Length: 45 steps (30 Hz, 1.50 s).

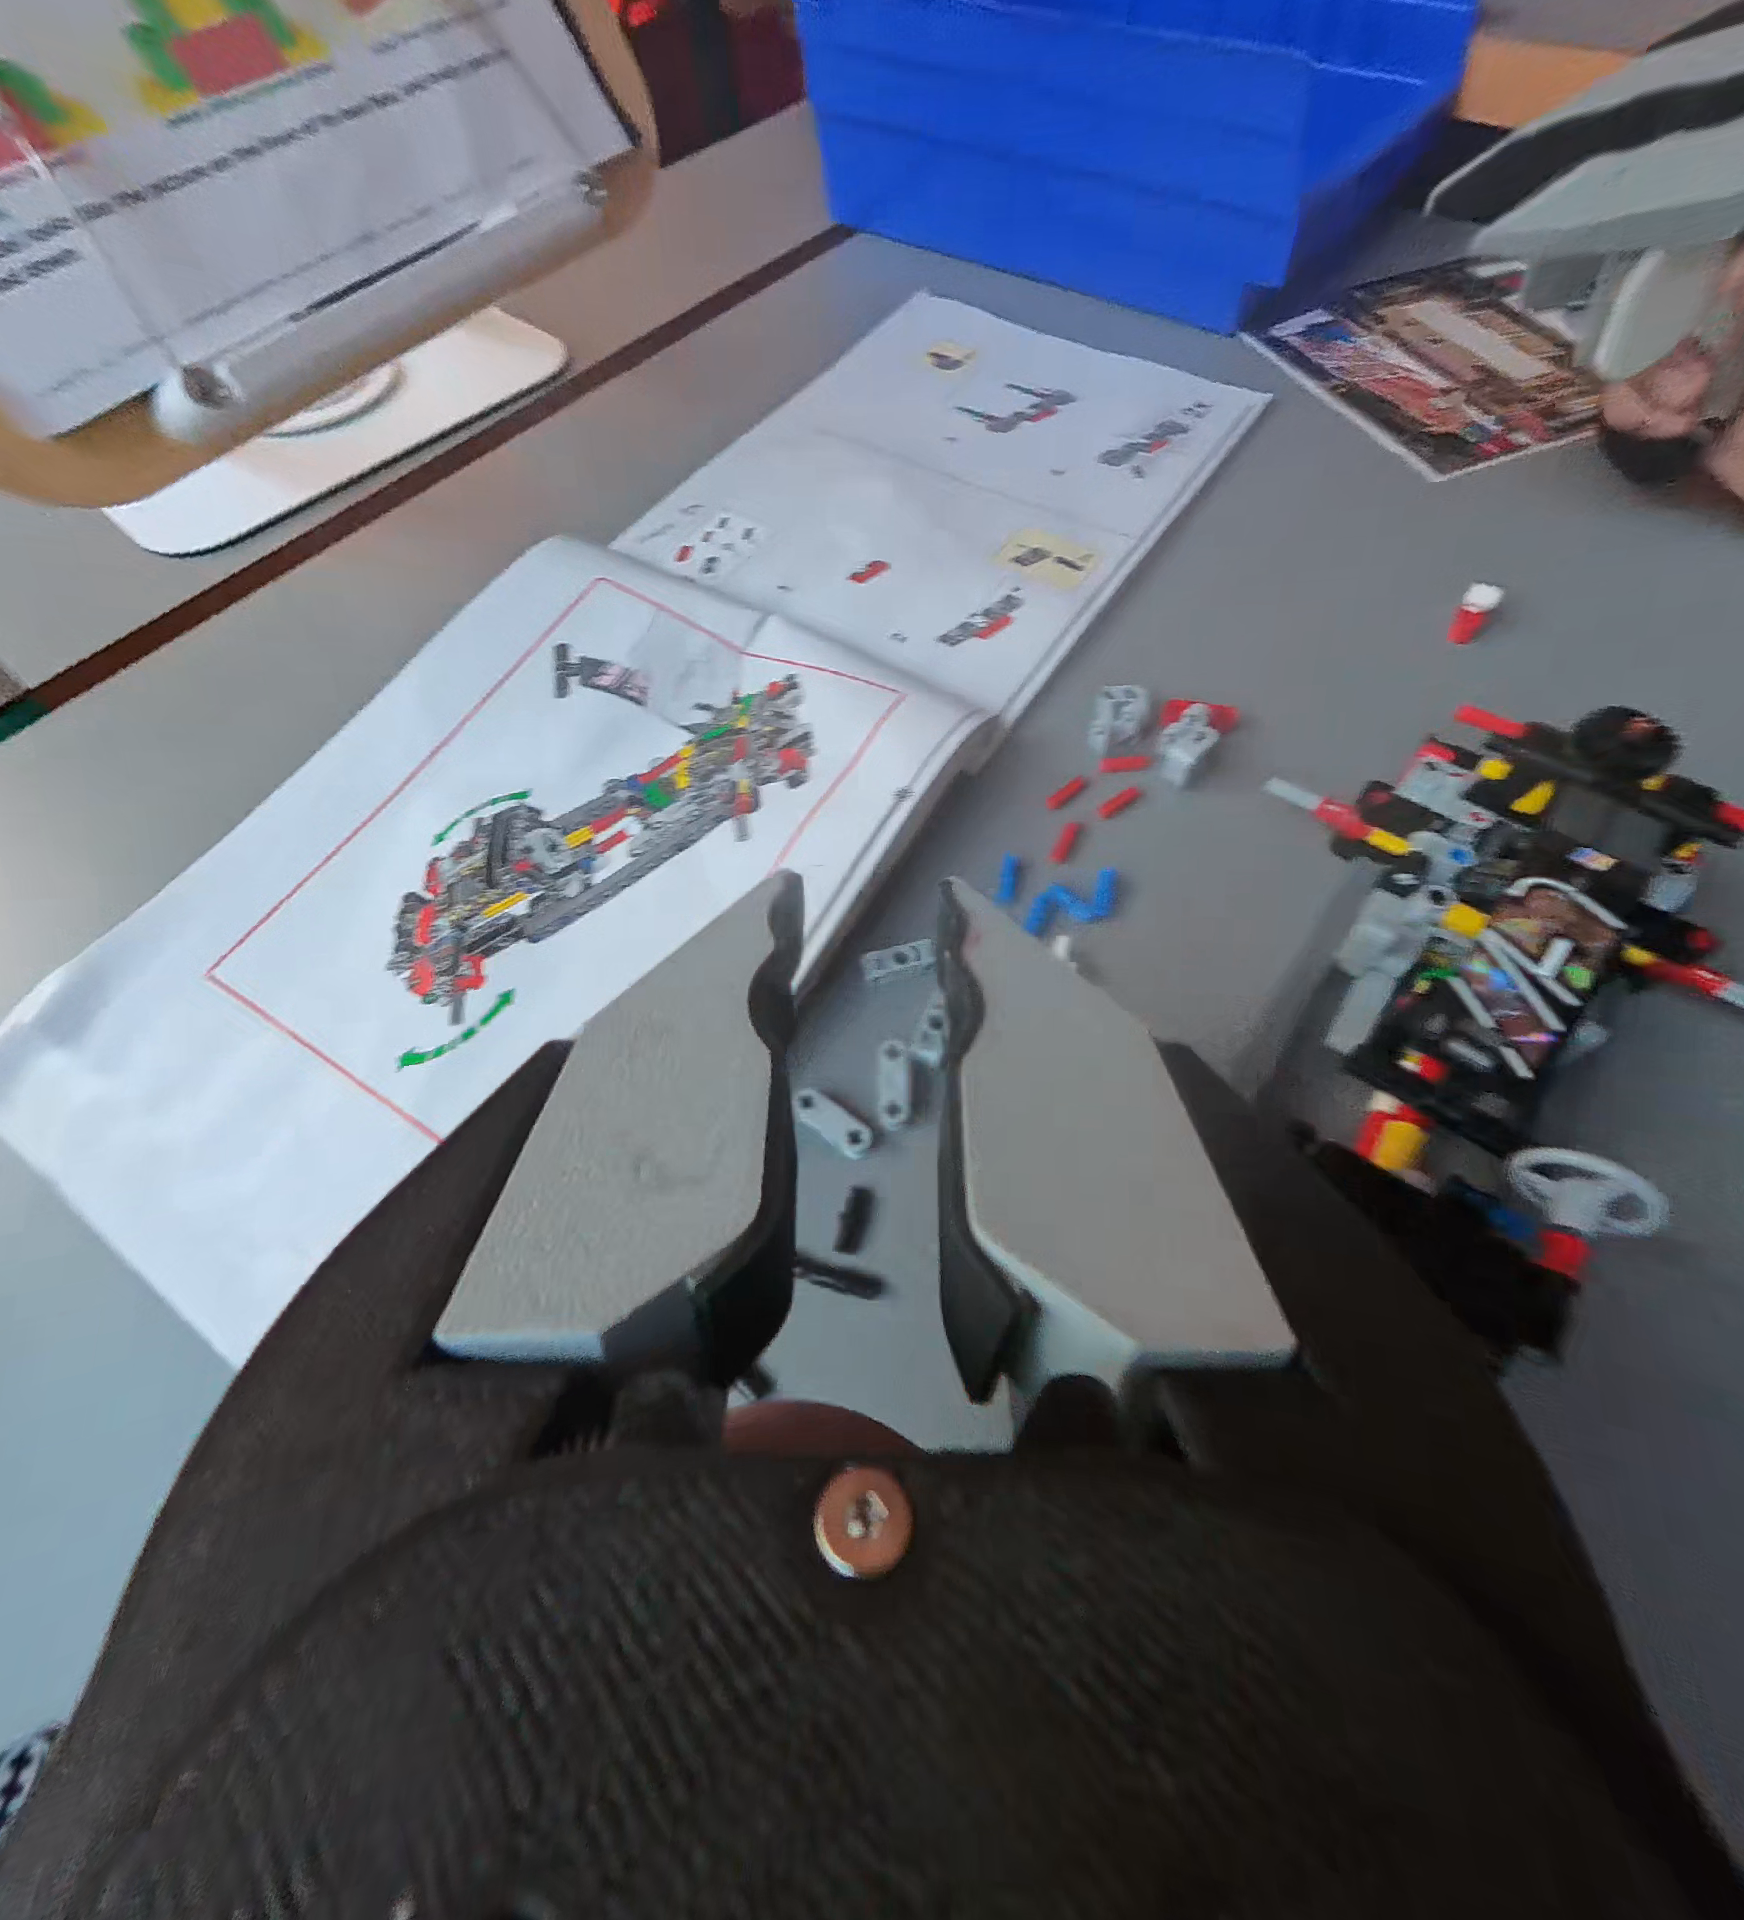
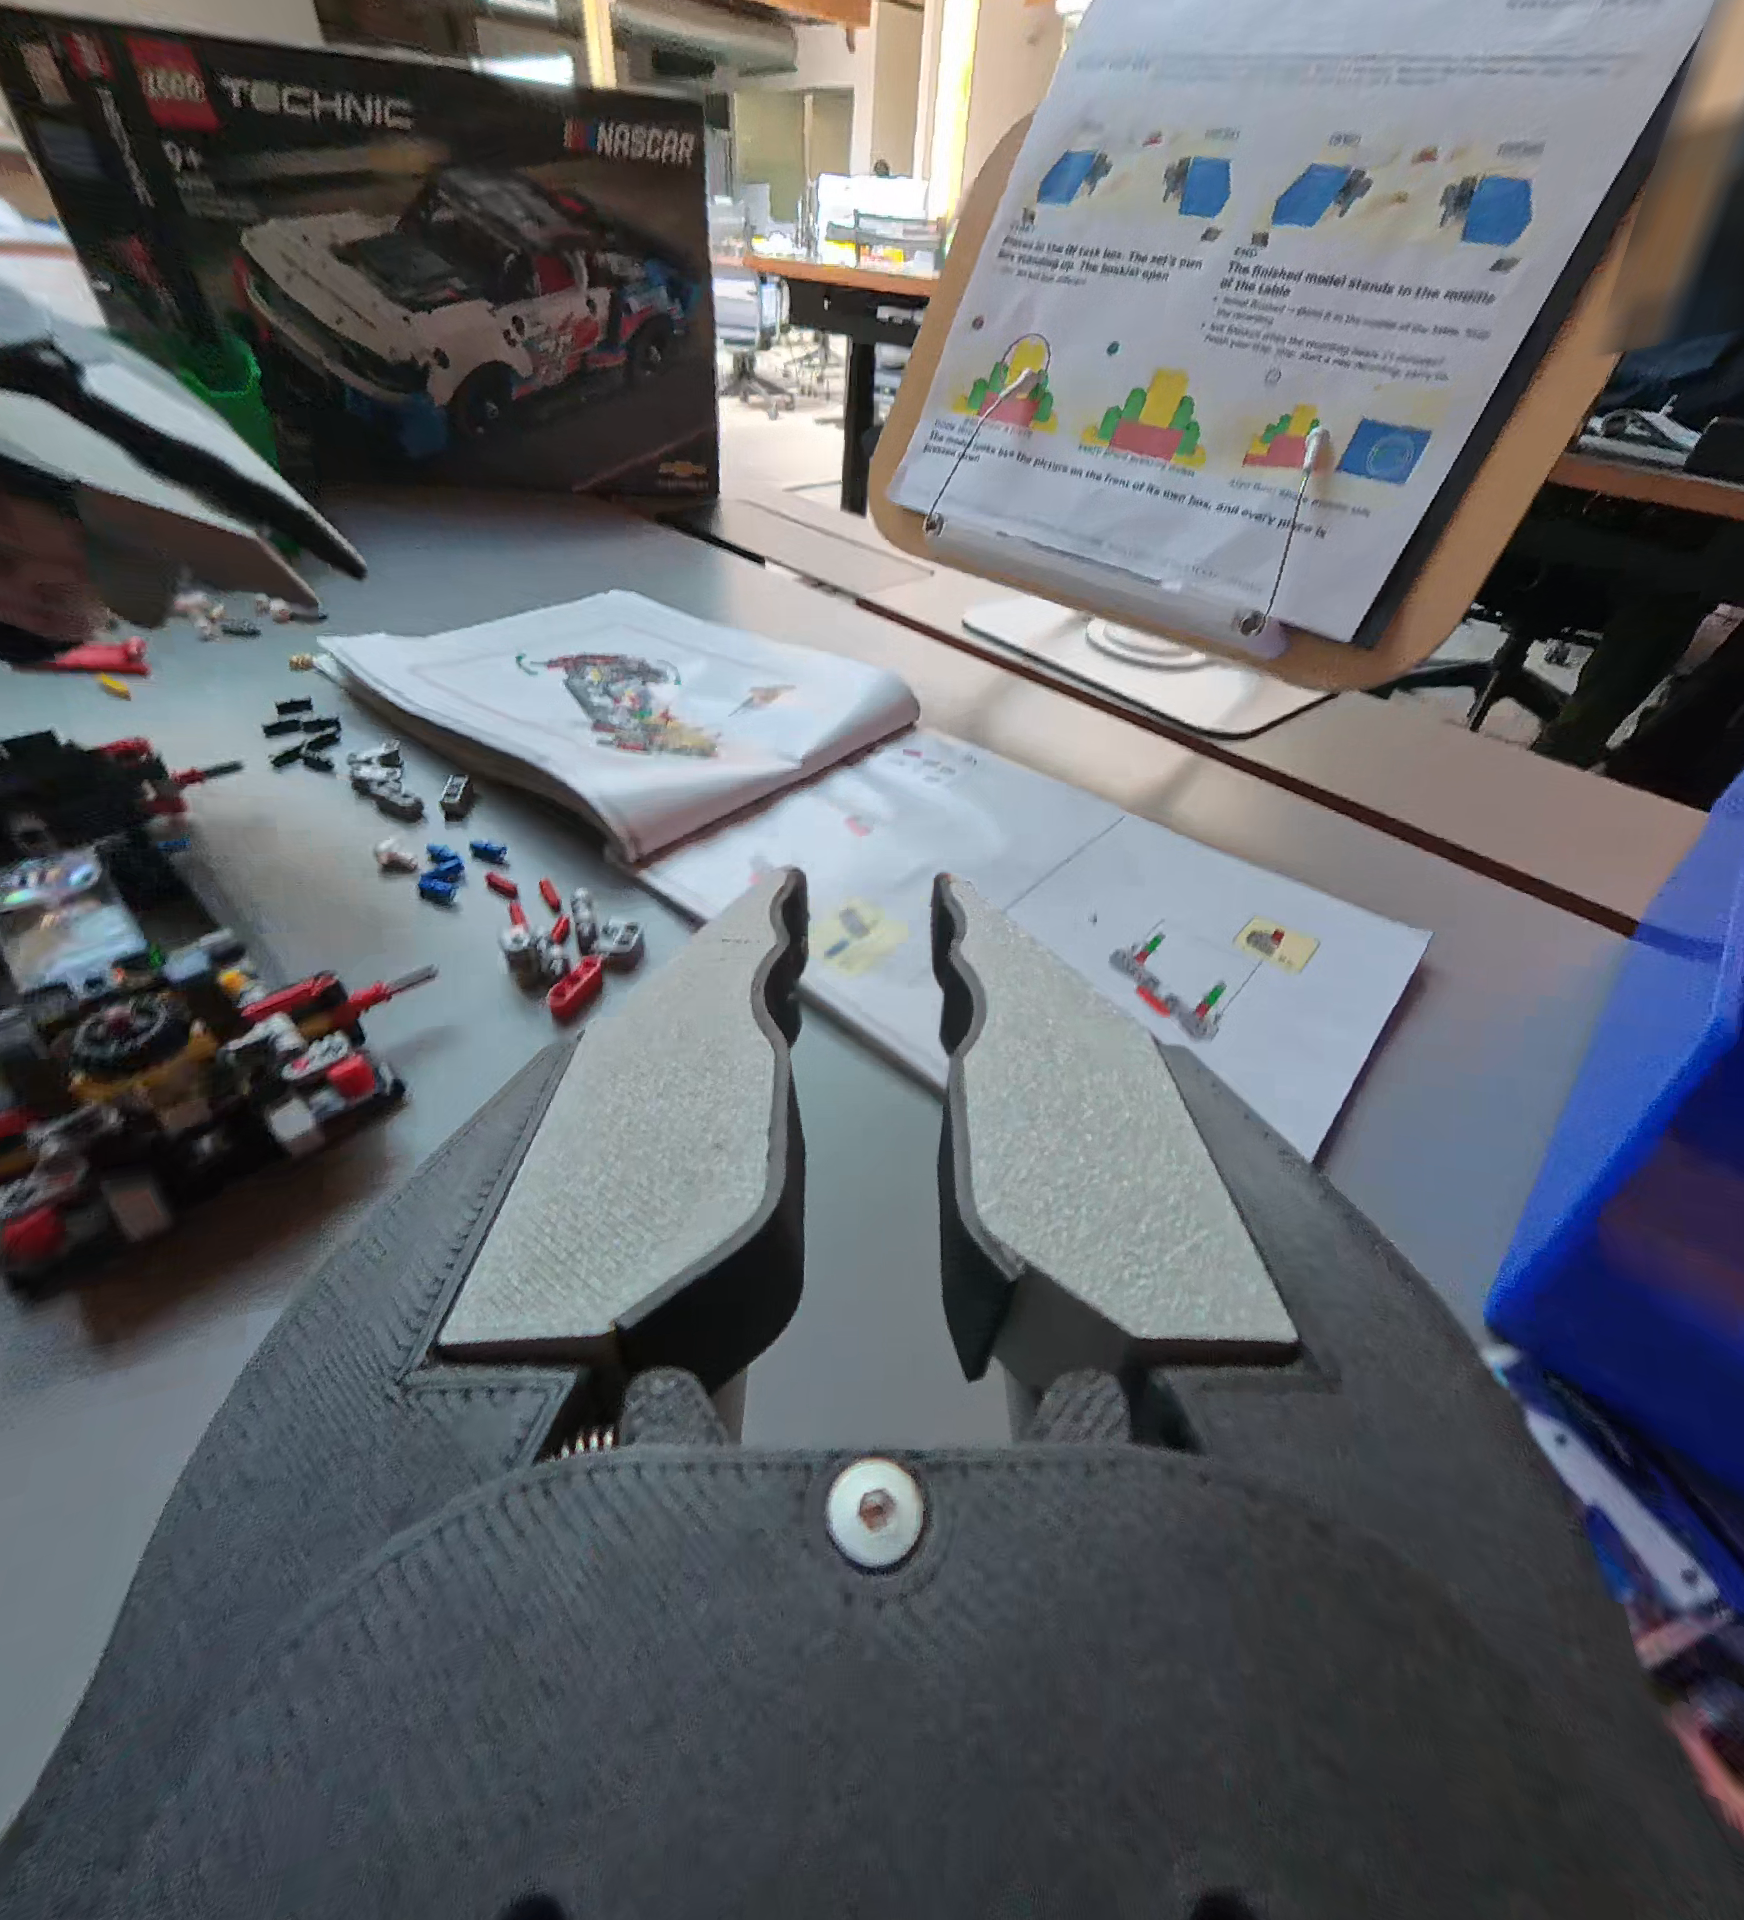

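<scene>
Two tools: both stand with a gap between the fingers and nothing pinched; the left tool (image 1: 868,904) hangs over loose parts, the right tool (image 2: 868,904) over a page.
Grey parts: a few small grey connector pieces (image 1: 889,1060) lie on the table (image 1: 1211,1039) right under the left tool's fingertips, seen through the gap, not touched by the pads as far as the view shows.
Handling, as a judgement: hard, light, smooth plastic; likely to skid or flip if nudged, so pinch across the flat sides, not the rounded ends.
Black pins: two short black pins (image 1: 852,1236) lie nearer the left tool's base.
Coloured pins: blue pins (image 1: 1065,894) and red pins (image 1: 1096,800) lie just right of the left tool's tip.
Car frame: a half-built black toy car frame (image 1: 1512,935) sits farther right; stiff, though thin axles stick out and could snap off.
Booklet: an open instruction booklet (image 1: 432,831) lies left of the left tool; its far page (image 2: 1211,935) is under the right tool.
Bin: a blue bin (image 2: 1699,1039) stands right of the right tool.
Stand: a sheet on a tilted stand (image 2: 1263,312) is ahead.
Box: the set's box (image 2: 411,260) stands ahead, to the left.
</scene>
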{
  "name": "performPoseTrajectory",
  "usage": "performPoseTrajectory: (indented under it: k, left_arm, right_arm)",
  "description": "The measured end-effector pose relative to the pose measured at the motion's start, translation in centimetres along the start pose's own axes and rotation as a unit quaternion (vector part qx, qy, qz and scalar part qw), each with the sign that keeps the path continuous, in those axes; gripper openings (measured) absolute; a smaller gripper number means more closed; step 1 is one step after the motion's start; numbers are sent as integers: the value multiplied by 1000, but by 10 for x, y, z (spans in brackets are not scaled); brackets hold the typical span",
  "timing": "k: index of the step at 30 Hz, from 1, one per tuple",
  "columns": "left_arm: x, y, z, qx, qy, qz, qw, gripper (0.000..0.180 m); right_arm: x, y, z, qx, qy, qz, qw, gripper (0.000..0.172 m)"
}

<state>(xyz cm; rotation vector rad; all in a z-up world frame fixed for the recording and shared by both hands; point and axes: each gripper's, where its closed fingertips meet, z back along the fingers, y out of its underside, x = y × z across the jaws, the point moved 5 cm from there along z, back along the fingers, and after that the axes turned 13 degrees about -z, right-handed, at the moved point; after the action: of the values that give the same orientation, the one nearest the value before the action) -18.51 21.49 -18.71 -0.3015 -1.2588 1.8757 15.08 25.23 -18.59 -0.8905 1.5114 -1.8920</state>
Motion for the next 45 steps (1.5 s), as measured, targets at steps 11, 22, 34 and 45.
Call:
performPoseTrajectory:
  k: [11, 22, 34, 45]
  left_arm:
    - [26, -4, -15, -168, -139, -18, 976, 17]
    - [29, -4, -5, -186, -181, -40, 965, 13]
    - [32, -10, -4, -119, -88, -31, 989, 0]
    - [-19, 26, -36, 129, 108, -100, 981, 16]
  right_arm:
    - [-17, -10, -73, 29, -95, -27, 995, 21]
    - [-3, -4, -70, 61, -137, 10, 989, 5]
    - [-11, 1, -70, 59, -94, 39, 993, 0]
    - [-16, -2, -69, 47, -78, 44, 995, 0]
